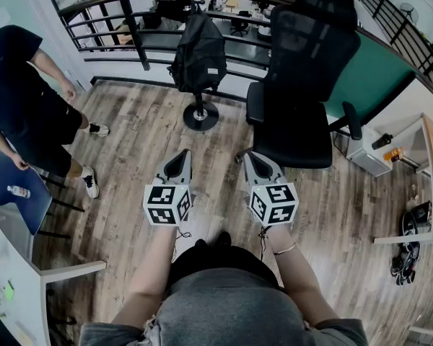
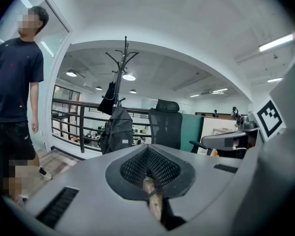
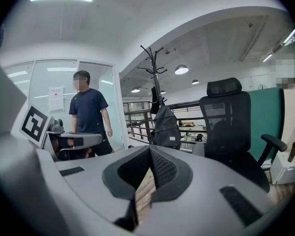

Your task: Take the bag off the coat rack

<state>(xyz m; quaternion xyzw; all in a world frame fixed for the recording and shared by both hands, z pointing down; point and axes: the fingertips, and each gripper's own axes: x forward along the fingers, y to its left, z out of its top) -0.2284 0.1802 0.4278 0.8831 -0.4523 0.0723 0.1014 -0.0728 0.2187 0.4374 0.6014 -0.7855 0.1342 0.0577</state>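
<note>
The bag (image 1: pixel 198 55), a black backpack, hangs against the pole of the coat rack (image 1: pixel 200 115), well above the rack's round base, which stands at the far edge of the wooden floor (image 1: pixel 130 150) just before the railing (image 1: pixel 108 31). Both tools are held low and well short of it: the left gripper (image 1: pixel 180 156) and the right gripper (image 1: pixel 248 157) each have their jaws pressed together with nothing between them, so the reach is not yet begun.

The likely trouble is the strap catching on a hook if the bag is pulled outward rather than lifted, which could tip the rack on its single foot (it looks top-heavy). The office chair (image 1: pixel 303 63) stands just beside the rack on the right and could snag a swinging bag; a person (image 1: pixel 18 99) stands at the left edge of the floor.

A small white label shows on the bag's front, too small to read; the cubes carry only square markers
</note>
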